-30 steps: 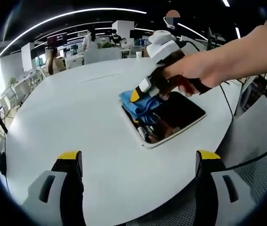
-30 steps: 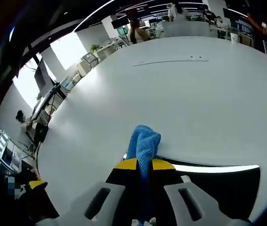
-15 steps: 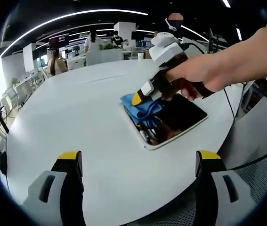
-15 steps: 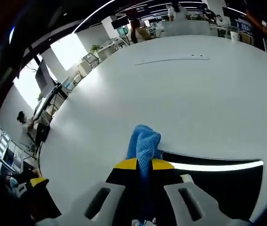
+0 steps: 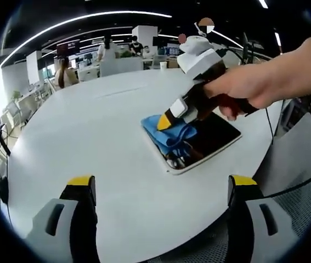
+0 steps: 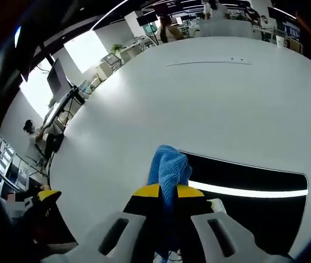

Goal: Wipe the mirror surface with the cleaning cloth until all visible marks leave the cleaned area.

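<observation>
In the left gripper view, the left gripper (image 5: 160, 192) hovered over the near edge of a large round white table (image 5: 89, 126) with its yellow-tipped jaws spread wide and nothing between them. Farther out, toward the right of the table, lay a rectangular mirror (image 5: 207, 137) with a pale frame, its dark glass reflecting the ceiling. A hand (image 5: 248, 87) came in from the right holding the right gripper (image 5: 167, 118), which pointed down and to the left at the mirror's far-left corner. A blue cleaning cloth (image 5: 171, 134) was bunched under its tips, lying on that end of the mirror and touching the glass. A grey chair (image 5: 303, 159) stood at the right, beside the table's edge, and office desks with people stood well beyond the table.

In the right gripper view, the right gripper (image 6: 168, 192) had its jaws drawn close together, pinching the blue cleaning cloth (image 6: 169, 167), which rose as a fold beyond the yellow tips. The cloth rested at the left end of the mirror (image 6: 254, 183), whose dark surface stretched to the right and carried a bright streak of reflected light. The white table (image 6: 210, 104) spread away beyond it.
</observation>
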### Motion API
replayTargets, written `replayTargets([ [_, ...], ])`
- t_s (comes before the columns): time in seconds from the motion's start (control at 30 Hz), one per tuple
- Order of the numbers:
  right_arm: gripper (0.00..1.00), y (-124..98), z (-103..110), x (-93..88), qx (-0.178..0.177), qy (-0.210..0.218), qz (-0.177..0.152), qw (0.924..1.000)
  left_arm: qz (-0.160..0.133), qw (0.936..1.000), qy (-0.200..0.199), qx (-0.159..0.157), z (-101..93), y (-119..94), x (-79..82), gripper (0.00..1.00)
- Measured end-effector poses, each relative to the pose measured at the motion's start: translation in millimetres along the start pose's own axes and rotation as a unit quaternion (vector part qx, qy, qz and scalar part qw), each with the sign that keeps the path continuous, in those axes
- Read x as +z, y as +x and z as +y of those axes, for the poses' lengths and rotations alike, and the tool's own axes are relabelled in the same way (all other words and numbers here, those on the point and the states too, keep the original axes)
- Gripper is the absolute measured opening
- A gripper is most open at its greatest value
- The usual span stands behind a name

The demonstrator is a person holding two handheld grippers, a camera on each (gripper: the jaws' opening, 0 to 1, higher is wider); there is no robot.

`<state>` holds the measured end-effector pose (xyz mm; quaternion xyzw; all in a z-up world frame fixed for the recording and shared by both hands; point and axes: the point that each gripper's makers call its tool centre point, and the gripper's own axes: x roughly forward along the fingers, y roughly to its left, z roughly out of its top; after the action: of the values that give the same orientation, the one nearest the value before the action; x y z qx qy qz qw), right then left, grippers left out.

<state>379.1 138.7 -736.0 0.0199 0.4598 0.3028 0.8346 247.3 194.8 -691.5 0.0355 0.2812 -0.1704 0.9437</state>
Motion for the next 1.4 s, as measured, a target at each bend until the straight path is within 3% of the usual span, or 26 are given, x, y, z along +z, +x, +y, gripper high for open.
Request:
replayTargets([
  [0.43,0.03,2.7,2.7,-5.5,0.006,-0.001,0.015,0.9999,0.003,1.0000,0.003,0.001,-0.8,-0.5,0.1,0.99],
  [0.57,0.03,-2.2,-3.5,-7.9,-0.001,-0.019,0.018,0.9997,0.001,1.0000,0.003,-0.001,-1.4,-0.8,1.4,0.99],
  [1.4,0.03,-58.2,-83.4,-31.7,-0.053,-0.008,0.032,0.9980,-0.002,1.0000,0.001,-0.002,-1.2,-3.8,3.3,0.99],
])
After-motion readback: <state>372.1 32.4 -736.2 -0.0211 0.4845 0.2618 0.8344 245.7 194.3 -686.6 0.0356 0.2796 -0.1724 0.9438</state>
